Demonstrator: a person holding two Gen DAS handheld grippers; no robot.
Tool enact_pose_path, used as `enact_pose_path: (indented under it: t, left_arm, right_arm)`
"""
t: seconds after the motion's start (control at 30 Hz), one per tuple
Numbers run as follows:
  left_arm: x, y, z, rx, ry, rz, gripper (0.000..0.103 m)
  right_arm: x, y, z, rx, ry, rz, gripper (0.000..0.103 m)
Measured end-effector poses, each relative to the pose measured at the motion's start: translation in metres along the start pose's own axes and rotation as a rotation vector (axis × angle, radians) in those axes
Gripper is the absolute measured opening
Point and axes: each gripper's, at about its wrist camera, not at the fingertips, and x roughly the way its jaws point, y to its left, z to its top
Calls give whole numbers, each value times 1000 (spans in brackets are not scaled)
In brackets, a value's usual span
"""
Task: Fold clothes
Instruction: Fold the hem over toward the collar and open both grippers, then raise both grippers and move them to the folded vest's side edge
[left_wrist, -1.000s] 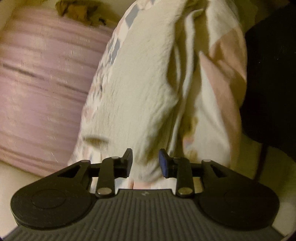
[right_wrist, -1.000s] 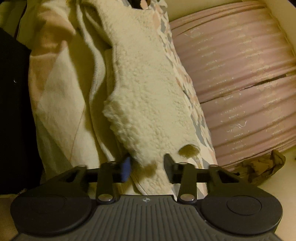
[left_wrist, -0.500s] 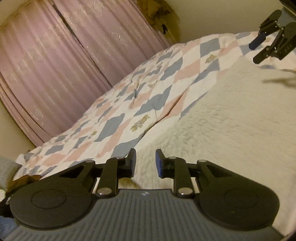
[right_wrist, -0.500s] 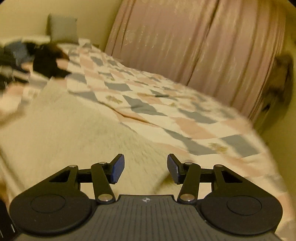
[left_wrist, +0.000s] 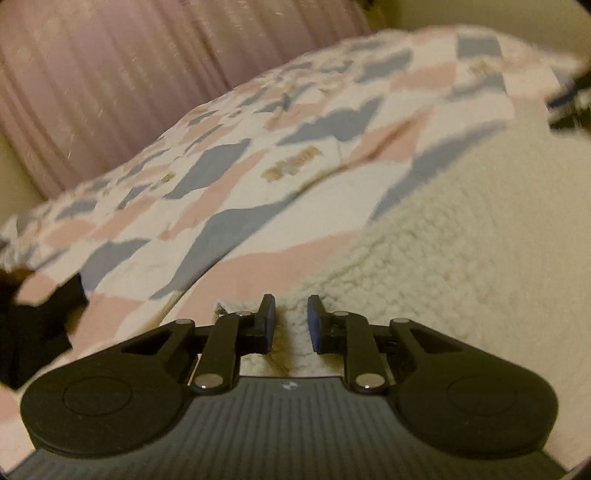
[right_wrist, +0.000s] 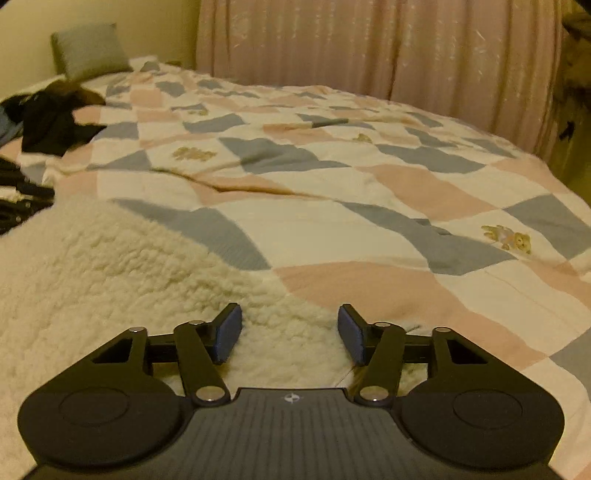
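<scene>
Fleece garment (right_wrist: 110, 280): where does it lie?
— Spread flat on the checked quilt (right_wrist: 332, 206); one second ago it hung in the air from both tools.

State of the tools?
— Right gripper (right_wrist: 290, 330) now stands wide apart over the near edge, gripping nothing. Left gripper (left_wrist: 291, 321) is narrowly parted with fleece between the pads; whether it pinches, I cannot tell.

Meaning?
— Laying-out appears complete. In my judgement, folding proper comes next.
</scene>
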Motion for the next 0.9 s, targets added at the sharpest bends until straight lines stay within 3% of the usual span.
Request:
enact_pose_path:
  t: [0.07, 0.17, 0.23, 0.3, 0.33, 0.4, 0.5, 0.6, 0.73, 0.8, 0.9]
  left_arm:
    - [-26, 11, 1, -80, -44, -3, 19]
    - [-31, 22, -2, -140, -30, 1, 19]
    - [-21, 27, -6, -159, 36, 15, 19]
    - [-7, 35, -11, -219, 108, 33, 30]
    - [-10, 40, -10, -265, 108, 45, 35]
    - [-29, 42, -6, -302, 90, 79, 33]
    - [-70, 36, 1, -293, 39, 140, 28]
    - [-130, 6, -5, -265, -33, 122, 28]
    - [-187, -48, -35, -263, -78, 14, 29]
    - [-192, -71, -51, -260, -43, -24, 30]
    - [-181, -89, -73, -299, 67, -16, 30]
  right_arm:
    - [-15, -3, -1, 26, -24, -37, 55]
    - [-42, -1, -4, 22, -96, -81, 55]
    - [-45, -2, -5, 18, -105, -83, 55]
    - [-31, -6, -8, 22, -31, -98, 54]
    - [-26, -9, -9, 39, -1, -105, 51]
    - [-27, -15, -9, 105, 23, -114, 50]
    - [-67, -10, -7, 175, -55, -153, 50]
    - [-123, 8, -20, 223, -160, -117, 50]
    - [-180, 50, -57, 267, -220, -4, 50]
    - [-195, 75, -79, 256, -205, 28, 50]
    - [-187, 100, -107, 215, -94, 19, 36]
